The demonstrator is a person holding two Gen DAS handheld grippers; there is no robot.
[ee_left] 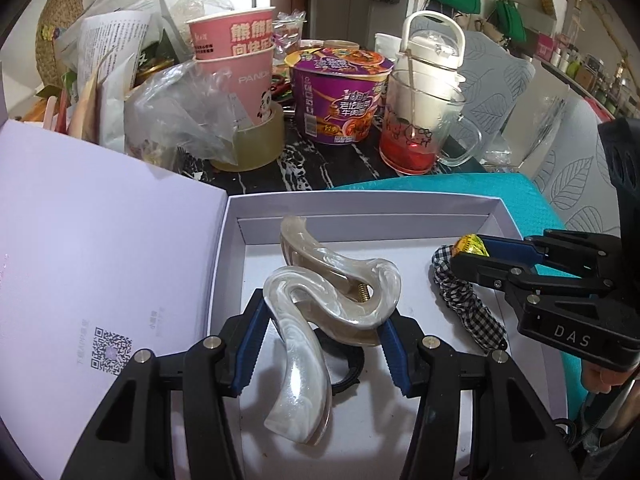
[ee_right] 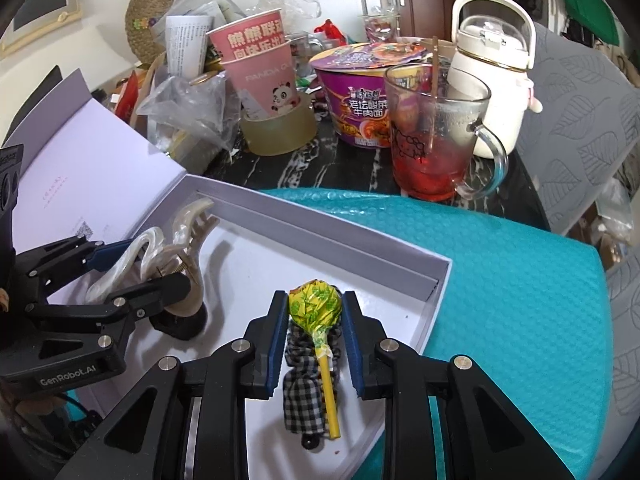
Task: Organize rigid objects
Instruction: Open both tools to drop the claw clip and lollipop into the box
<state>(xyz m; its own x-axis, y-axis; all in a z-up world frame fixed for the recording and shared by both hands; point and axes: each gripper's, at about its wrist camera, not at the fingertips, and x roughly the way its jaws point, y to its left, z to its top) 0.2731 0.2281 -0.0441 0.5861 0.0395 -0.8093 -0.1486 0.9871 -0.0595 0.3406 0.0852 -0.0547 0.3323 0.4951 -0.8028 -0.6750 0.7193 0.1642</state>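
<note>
A pearly white hair claw (ee_left: 320,292) hangs over the open white box (ee_left: 360,200), and my left gripper (ee_left: 325,320) is shut on it, blue pads pressing both sides. A black hair tie (ee_left: 352,364) lies under it on the box floor. On the right, my right gripper (ee_left: 472,249) is shut on a lollipop (ee_left: 472,245) in a yellow-green wrapper. In the right wrist view the lollipop (ee_right: 314,300) sits between the pads of the right gripper (ee_right: 315,305), its yellow stick slanting down over a checkered scrunchie (ee_right: 302,392) in the box (ee_right: 320,232). The left gripper (ee_right: 154,266) holds the claw (ee_right: 184,224) at the left.
The box's lid (ee_left: 100,248) stands open on the left. A teal padded mailer (ee_right: 500,280) lies under and right of the box. Behind stand stacked pink paper cups (ee_left: 240,64) in a tape roll (ee_left: 256,144), a purple noodle bowl (ee_left: 340,96), a glass mug (ee_left: 420,120), a white bottle (ee_left: 436,48) and plastic bags (ee_left: 176,112).
</note>
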